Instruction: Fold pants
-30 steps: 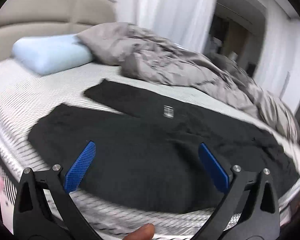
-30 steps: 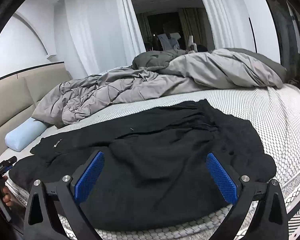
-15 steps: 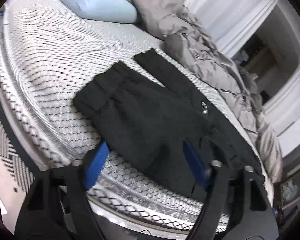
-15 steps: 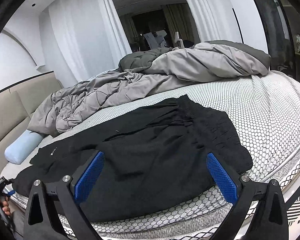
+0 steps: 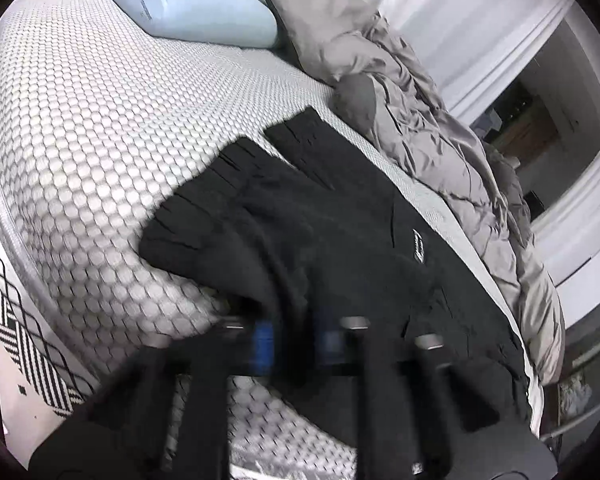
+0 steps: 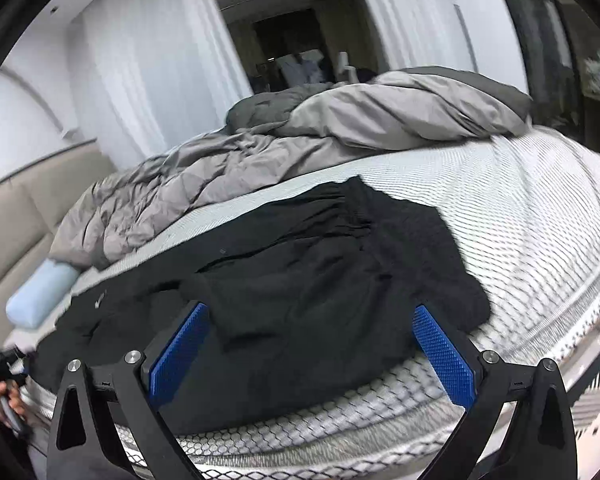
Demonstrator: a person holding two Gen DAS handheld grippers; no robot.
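Black pants [image 5: 340,240] lie spread across the white mattress [image 5: 80,120], both leg cuffs toward the pillow. My left gripper [image 5: 298,340], blurred, is at the near edge of the nearer leg. Its jaws are closing and the blue pads [image 5: 264,340] pinch black cloth between them. In the right wrist view the waist end of the pants [image 6: 300,280] lies near the bed's edge. My right gripper [image 6: 312,344] hovers over it, wide open, with nothing between its pads. The left gripper [image 6: 4,364] and a hand show at the far left edge.
A rumpled grey duvet [image 5: 420,120] is piled along the far side of the bed [image 6: 340,128]. A pale blue pillow [image 5: 188,4] lies by the headboard. A black-and-white patterned rug [image 5: 20,340] covers the floor beside the bed. White curtains hang behind.
The left gripper dropped toward the near edge of the pants leg, rolled, and went from wide open to shut on the cloth. The right gripper shifted slightly and stayed open.
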